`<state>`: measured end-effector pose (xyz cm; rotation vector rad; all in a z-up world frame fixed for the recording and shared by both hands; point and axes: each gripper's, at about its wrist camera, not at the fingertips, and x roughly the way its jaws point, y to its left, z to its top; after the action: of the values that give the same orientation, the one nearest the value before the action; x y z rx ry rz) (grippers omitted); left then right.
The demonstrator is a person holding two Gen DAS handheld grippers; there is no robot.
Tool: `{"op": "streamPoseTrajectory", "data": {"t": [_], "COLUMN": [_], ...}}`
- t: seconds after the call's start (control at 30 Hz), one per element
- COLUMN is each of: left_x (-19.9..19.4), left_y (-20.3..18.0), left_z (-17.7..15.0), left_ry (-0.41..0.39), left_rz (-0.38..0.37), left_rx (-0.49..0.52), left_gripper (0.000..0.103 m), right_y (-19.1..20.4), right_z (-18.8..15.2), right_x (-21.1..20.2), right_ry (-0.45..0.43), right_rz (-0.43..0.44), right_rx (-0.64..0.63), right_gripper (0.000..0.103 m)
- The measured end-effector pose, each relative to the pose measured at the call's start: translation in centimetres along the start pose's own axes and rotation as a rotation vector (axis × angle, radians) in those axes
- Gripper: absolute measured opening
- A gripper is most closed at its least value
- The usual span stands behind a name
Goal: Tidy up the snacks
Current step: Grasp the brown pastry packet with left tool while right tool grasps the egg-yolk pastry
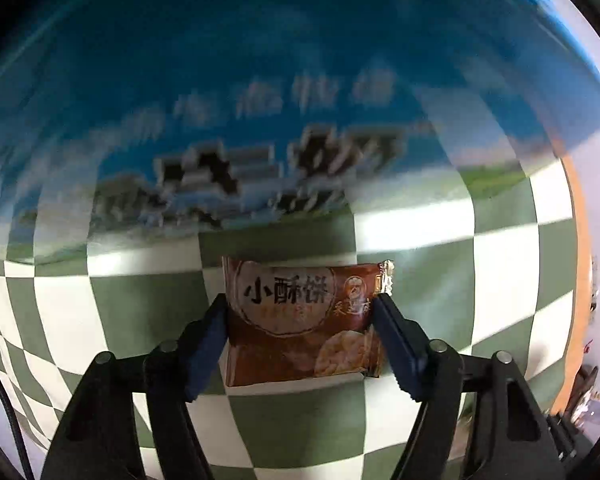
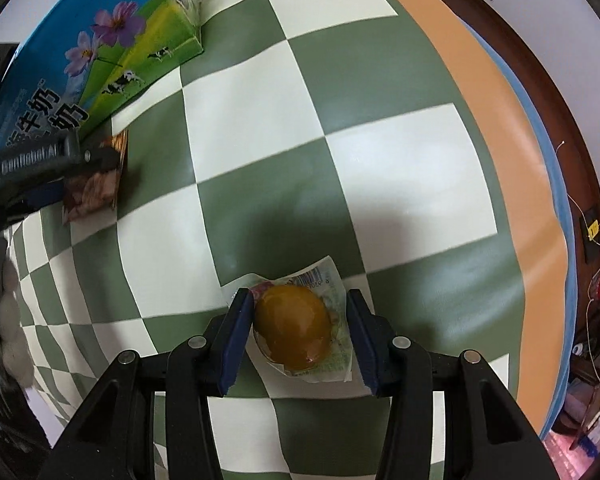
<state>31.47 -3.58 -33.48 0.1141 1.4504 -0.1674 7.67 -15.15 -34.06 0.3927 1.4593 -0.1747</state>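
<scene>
A: What has your left gripper (image 1: 300, 312) got?

B: A brown biscuit packet (image 1: 300, 320), clamped between my fingers (image 1: 208, 344) on its two side edges. It hangs above the checked cloth (image 1: 300, 420) on the bench. Just ahead of that gripper stands a big blue milk carton (image 1: 260, 100), blurred in the left wrist view.

A: And the right one?

B: My right gripper (image 2: 300, 334) sits around a clear wrapper (image 2: 332, 280) with an amber, egg-shaped snack (image 2: 292, 328) inside. The left finger (image 2: 236, 340) touches the snack's side; the right finger lies against the wrapper's edge. I cannot tell whether the grip is firm or only closing in.

A: Where is the left gripper from there?

B: Far to my left and ahead, seen in the right wrist view at the carton's (image 2: 60, 60) near corner, with the packet (image 2: 96, 184) in it. Beyond the cloth (image 2: 380, 160) an orange strip (image 2: 512, 128) runs along the bench edge.
</scene>
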Motion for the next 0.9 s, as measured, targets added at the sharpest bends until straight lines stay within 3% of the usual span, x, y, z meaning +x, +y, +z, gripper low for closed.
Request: {"op": "streamPoseTrajectory", "data": {"t": [0.07, 0.23, 0.47, 0.63, 0.67, 0.77, 0.9], "left_x": [-0.2, -0.5, 0.2, 2.3, 2.7, 3.6, 3.8], "left_y": [0.4, 3.3, 10.0, 11.8, 11.8, 12.3, 11.7], "left_z": [-1.4, -5.8, -13.1, -13.3, -13.2, -11.7, -10.6], "left_ry": [-0.002, 0.035, 0.127, 0.193, 0.204, 0.214, 0.218], "left_rz": [0.01, 0.002, -0.045, -0.134, -0.141, -0.137, -0.113], "left_rx": [0.016, 0.009, -0.128, -0.156, -0.149, -0.138, -0.119], "left_gripper": [0.063, 0.063, 0.064, 0.075, 0.078, 0.081, 0.084], "right_y": [0.3, 2.0, 6.3, 8.9, 9.1, 9.5, 9.9], "right_z": [0.6, 0.4, -1.5, -2.4, -3.6, -3.7, -3.6], "right_x": [-0.2, -0.5, 0.7, 2.1, 2.3, 2.4, 2.6], "right_ry": [0.0, 0.01, 0.057, 0.106, 0.107, 0.125, 0.147], "right_rz": [0.005, 0.03, 0.091, 0.085, 0.083, 0.102, 0.099], "right_rx": [-0.005, -0.047, -0.148, -0.225, -0.229, -0.228, -0.226], "right_gripper": [0.05, 0.05, 0.05, 0.052, 0.057, 0.067, 0.07]}}
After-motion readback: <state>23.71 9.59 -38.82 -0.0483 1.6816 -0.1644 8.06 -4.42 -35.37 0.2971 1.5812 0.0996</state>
